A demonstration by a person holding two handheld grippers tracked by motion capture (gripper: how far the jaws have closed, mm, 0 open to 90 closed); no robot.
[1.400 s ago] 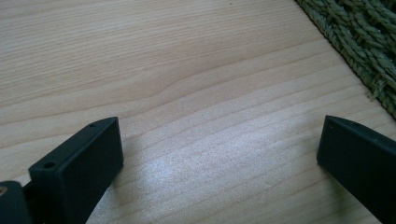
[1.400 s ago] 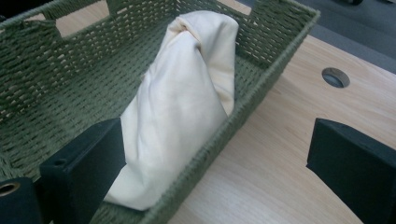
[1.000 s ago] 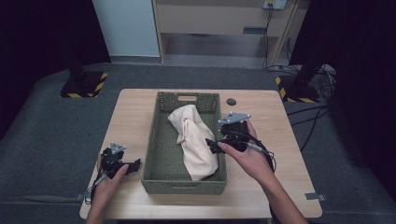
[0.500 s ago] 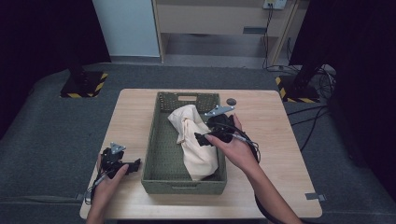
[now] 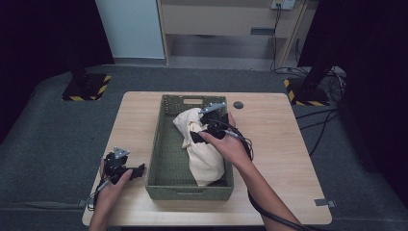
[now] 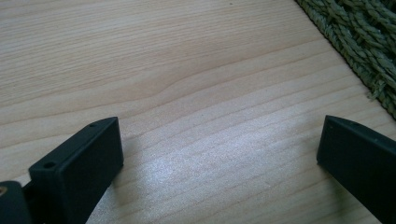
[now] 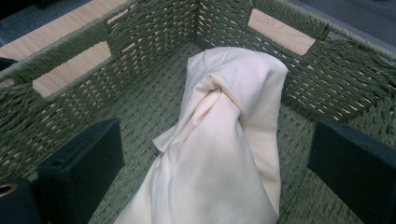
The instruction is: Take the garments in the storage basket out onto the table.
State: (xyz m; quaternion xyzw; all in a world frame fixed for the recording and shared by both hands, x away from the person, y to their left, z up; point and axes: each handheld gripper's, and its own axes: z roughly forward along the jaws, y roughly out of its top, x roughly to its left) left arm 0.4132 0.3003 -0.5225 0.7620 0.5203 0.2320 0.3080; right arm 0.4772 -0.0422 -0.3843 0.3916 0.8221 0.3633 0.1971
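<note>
**Gripper hangs over cloth in woven basket**

On a pale wooden table (image 5: 279,159), the left gripper (image 5: 137,169) sits at about eight o'clock from the table's centre, held low over the bare wood just beside the basket's left wall. Its jaws stand wide apart with nothing between them; the left gripper view shows wood grain in the gap and a strip of green weave at two o'clock.

At the table's centre lies a green woven basket (image 5: 163,159), long side running from six to twelve o'clock. Inside it, a cream cloth (image 5: 207,161) is bunched into a long heap, twisted into a knot-like fold toward the basket's far end and spreading toward the near end, closer to the right wall than the left.

The right gripper (image 5: 196,138) hovers over the far half of the cloth, jaws pointing toward nine o'clock. In the right gripper view its jaws are spread wide on either side of the cloth (image 7: 224,149), holding nothing; whether they touch the fabric cannot be told.

A small dark round object (image 5: 238,104) lies on the table at one o'clock, just beyond the basket's far right corner.
</note>
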